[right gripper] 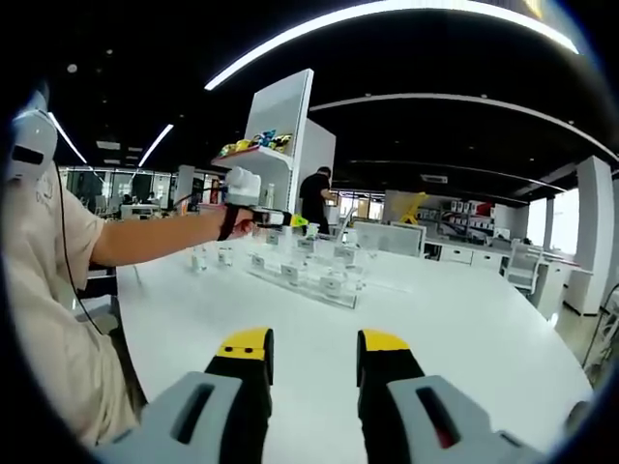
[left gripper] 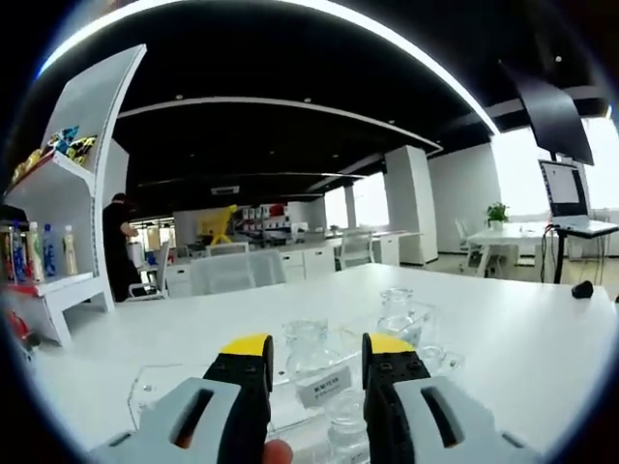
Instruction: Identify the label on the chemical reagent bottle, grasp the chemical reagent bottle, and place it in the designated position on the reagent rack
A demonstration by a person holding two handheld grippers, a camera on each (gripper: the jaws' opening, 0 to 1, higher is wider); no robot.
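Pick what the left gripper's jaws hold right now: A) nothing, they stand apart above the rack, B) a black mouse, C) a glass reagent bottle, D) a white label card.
A: the left gripper has open jaws with only the clear reagent rack and glass bottles seen beyond the gap.

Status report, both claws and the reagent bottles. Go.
Left claw open, empty, poised over glass reagent bottles on clear rack. Right claw open, empty, back over bare table. Nothing in the way.

White label point(left gripper: 324, 386) on clear rack point(left gripper: 155, 382), print too blurred to read
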